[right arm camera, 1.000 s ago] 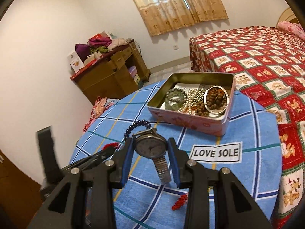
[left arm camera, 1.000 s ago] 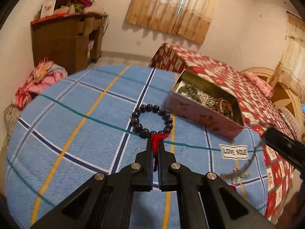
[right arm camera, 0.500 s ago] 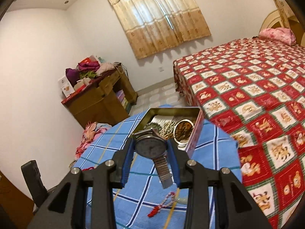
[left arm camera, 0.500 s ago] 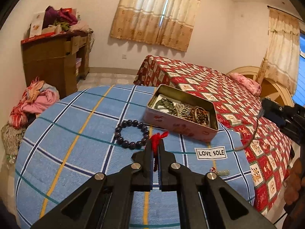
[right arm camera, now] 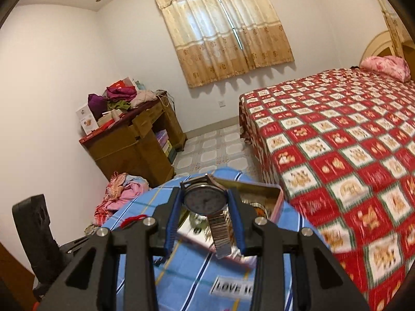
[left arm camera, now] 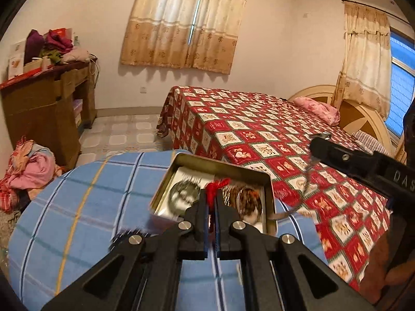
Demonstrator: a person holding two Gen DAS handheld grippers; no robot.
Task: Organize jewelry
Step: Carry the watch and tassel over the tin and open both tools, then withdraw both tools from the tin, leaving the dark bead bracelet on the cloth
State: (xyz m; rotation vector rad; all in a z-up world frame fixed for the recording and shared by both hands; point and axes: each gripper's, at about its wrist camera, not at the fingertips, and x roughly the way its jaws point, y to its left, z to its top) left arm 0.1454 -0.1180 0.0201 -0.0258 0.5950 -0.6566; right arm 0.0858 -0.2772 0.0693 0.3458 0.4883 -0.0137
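A: Red thread, a knotted tassel [left arm camera: 216,184], is pinched between the fingers of the left gripper [left arm camera: 212,202] in the lower centre of the left wrist view. The two jaws are pressed together on it. I cannot see the beads of this bracelet; they are hidden.

B: And behind the tassel?

A: The open metal tin [left arm camera: 269,181], in the centre of the frame, on the blue checked cloth [left arm camera: 77,207]. Inside it lie blurred pieces of jewelry. At the right edge the right gripper [left arm camera: 320,145] comes in, with a metal band hanging under it.

B: Now the right wrist view.

A: In the lower centre, the right gripper [right arm camera: 206,207] is clamped on the watch [right arm camera: 205,199]. The blue pads [right arm camera: 173,215] press both sides of the round case, the dial faces the camera, and the steel strap hangs down and tilts a little to the right. The tin [right arm camera: 275,194] is just behind the watch. At lower left is the left gripper [right arm camera: 33,230], dark, with the red tassel [right arm camera: 133,219] near it.

B: The room?

A: A bed with a red quilt [right arm camera: 337,142] at the right, a wooden desk [right arm camera: 135,142] at the left.
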